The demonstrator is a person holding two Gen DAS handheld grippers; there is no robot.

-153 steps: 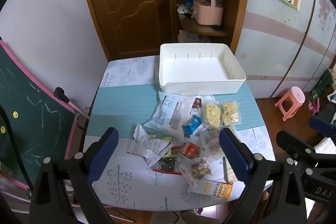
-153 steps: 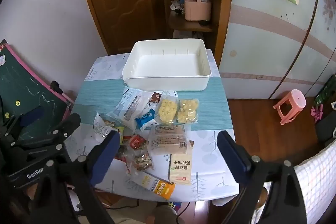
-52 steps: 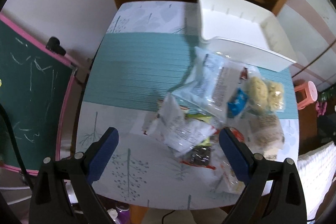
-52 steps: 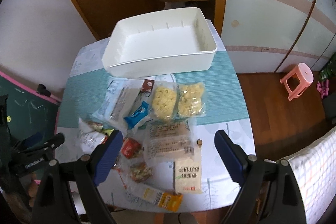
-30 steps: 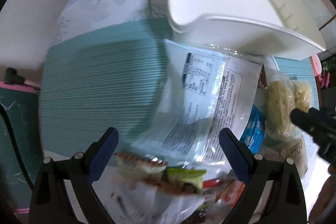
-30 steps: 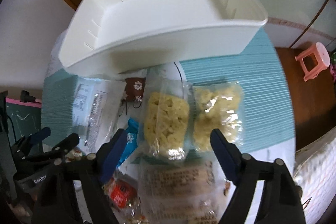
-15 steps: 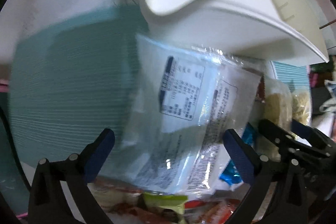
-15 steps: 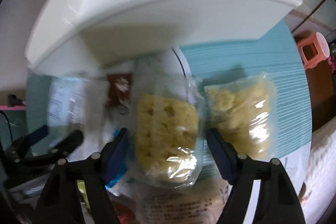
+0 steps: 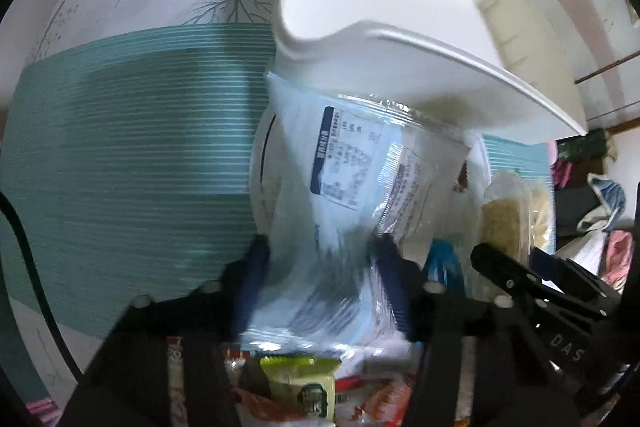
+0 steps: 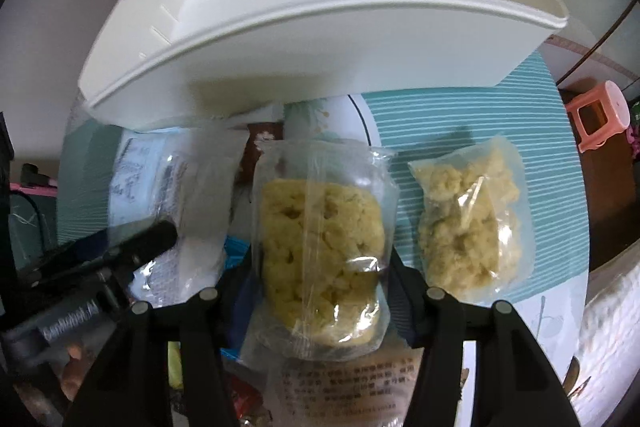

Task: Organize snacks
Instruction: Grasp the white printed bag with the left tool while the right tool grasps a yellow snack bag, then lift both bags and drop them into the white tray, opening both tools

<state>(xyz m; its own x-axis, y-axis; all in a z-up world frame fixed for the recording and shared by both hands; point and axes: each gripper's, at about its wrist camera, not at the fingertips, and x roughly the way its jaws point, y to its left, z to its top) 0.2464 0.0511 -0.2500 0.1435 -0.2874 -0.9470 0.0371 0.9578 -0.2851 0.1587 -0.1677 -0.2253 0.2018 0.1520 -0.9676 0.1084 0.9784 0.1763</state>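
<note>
left tongs [image 9: 320,259]: clamping blue-label packet [image 9: 344,163] | right tongs [image 10: 320,267]: clamping yellow snack bag [image 10: 320,247]

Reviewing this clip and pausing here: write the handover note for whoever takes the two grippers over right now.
Left gripper: jaws have just been closing, now pinching the pale blue packet.
Right gripper: jaws have just been closing around the left clear bag of yellow snack, pads at its sides.
White bin: just behind both, nothing seen inside.
Done: nothing binned yet.
Left: lift both into the bin, then the second yellow bag and the small packets nearest the cameras.
</note>
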